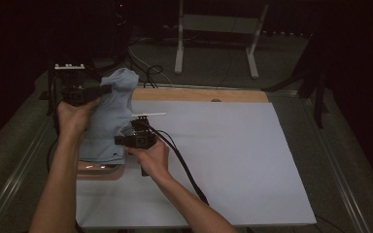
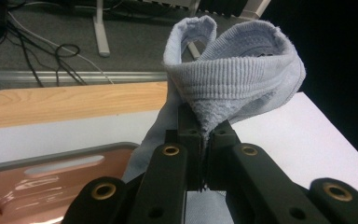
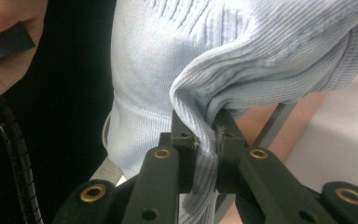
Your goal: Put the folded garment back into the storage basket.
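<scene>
High view: a blue sock (image 1: 109,114) is pinched by the left gripper (image 1: 85,93) and right gripper (image 1: 132,140), lifted above the pink tray (image 1: 97,170); laying it down is left.

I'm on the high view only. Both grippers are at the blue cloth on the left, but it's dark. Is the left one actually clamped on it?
Observer: Yes. In the left gripper view the left gripper has its jaws shut on a ribbed hem of the cloth.
Operator: And the right?
Observer: The right gripper is also shut on the cloth, pinching a ribbed fold between its jaws.
Operator: What's under the cloth? I see a pinkish edge.
Observer: A pink tray with a grey rim and a handle slot, sitting on the white sheet.
Operator: Is the hem flat?
Observer: No, it stands up above the left jaws as an open loop.
</scene>
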Demonstrator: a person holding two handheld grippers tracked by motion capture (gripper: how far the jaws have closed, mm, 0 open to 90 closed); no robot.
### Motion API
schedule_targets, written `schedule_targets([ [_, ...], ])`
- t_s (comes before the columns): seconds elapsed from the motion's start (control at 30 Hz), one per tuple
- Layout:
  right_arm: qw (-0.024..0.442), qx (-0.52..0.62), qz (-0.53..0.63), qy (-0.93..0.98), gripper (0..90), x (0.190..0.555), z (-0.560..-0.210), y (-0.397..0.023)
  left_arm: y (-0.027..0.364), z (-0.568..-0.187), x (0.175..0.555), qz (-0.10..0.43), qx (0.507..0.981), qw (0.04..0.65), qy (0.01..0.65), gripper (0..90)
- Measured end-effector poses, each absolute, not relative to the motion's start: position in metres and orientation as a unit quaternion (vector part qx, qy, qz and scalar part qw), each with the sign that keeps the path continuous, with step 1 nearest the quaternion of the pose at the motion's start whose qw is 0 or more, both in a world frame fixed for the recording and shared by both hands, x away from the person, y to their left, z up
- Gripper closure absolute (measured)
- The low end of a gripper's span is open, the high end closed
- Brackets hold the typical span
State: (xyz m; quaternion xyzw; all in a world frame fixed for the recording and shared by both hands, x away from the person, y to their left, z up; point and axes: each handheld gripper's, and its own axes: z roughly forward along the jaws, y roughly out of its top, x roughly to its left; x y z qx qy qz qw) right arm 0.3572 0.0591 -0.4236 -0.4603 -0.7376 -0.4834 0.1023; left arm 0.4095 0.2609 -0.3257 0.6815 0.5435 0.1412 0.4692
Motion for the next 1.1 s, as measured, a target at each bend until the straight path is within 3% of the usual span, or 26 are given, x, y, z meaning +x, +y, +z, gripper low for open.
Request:
schedule_targets([
  [1.1, 0.062, -0.444, -0.462, -0.765, 81.8, 0.358, -0.432, 0.089, 0.285, -0.332, 0.401, 0.148, 0.675, 0.469, 0.551, 88.4],
])
